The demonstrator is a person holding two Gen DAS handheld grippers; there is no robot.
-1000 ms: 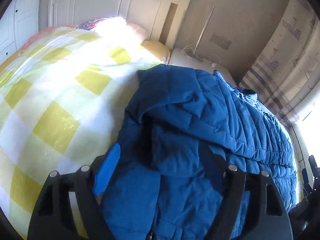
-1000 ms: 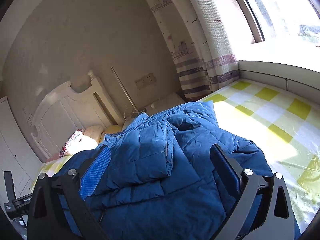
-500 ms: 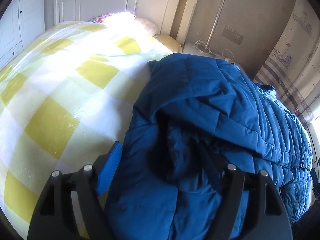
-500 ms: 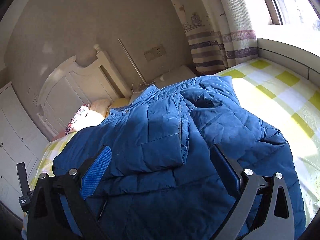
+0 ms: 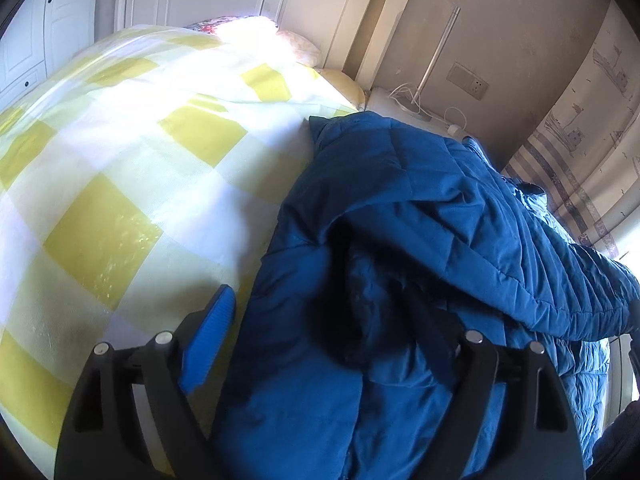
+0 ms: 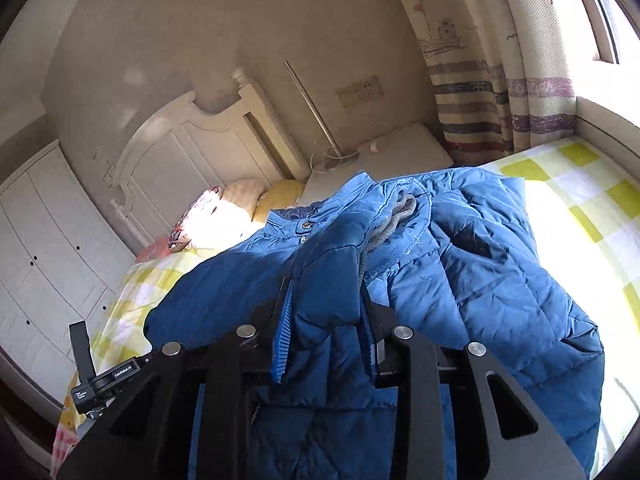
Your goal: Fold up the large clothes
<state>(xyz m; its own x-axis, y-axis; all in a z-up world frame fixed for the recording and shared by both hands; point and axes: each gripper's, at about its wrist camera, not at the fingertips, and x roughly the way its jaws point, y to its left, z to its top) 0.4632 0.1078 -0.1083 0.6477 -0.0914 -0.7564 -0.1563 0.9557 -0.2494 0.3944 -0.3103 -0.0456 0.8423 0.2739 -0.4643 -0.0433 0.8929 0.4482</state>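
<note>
A blue quilted jacket (image 5: 420, 240) lies rumpled on the yellow-and-white checked bed (image 5: 120, 168). My left gripper (image 5: 320, 340) is open, its fingers wide apart over the jacket's near left edge, and a fold fills the gap between them. My right gripper (image 6: 326, 320) is shut on a sleeve or fold of the same jacket (image 6: 480, 280) and holds it raised above the rest. The jacket's collar and grey cuff lining show just beyond the right fingers.
A white headboard (image 6: 192, 152), pillows (image 6: 224, 208) and a white bedside table (image 6: 400, 148) with a lamp pole stand at the far end. Striped curtains (image 6: 500, 92) and a window sill are on the right. White wardrobes (image 6: 44, 240) are on the left.
My right gripper has closed from wide open onto a fold of the jacket and lifted it. My left gripper stays open and has shifted slightly along the jacket's edge.
</note>
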